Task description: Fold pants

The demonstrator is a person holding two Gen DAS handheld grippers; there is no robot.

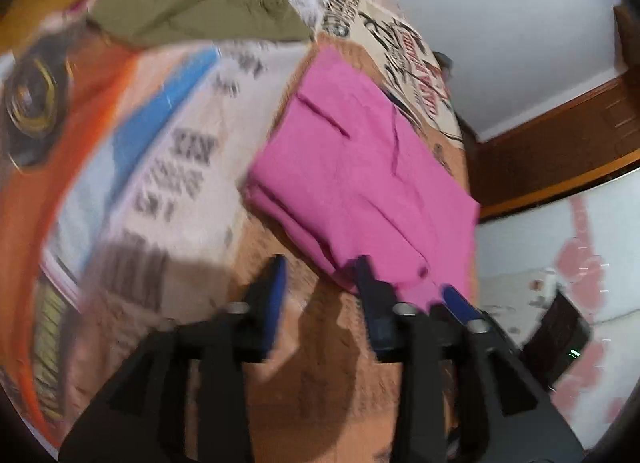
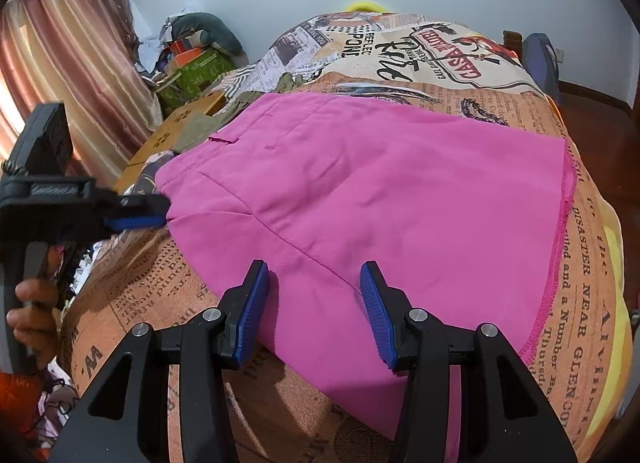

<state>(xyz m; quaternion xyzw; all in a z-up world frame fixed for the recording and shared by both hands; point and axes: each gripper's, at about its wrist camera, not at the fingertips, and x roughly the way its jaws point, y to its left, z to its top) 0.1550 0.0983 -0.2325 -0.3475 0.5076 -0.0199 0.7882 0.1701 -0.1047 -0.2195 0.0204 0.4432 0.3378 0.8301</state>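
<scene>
The pink pants (image 2: 360, 199) are lying folded on the printed bedspread (image 2: 584, 263). The left gripper (image 2: 160, 211), at their left edge, and the right gripper (image 2: 314, 303), at their near edge, are both being held partly open, gripping nothing; the edges should be aligned before pinching.

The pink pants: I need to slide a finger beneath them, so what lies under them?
The pink pants lie on a newspaper-print bedspread, bare around their edges. An olive garment sits past their far corner. Whatever is directly beneath the pants is covered.
</scene>
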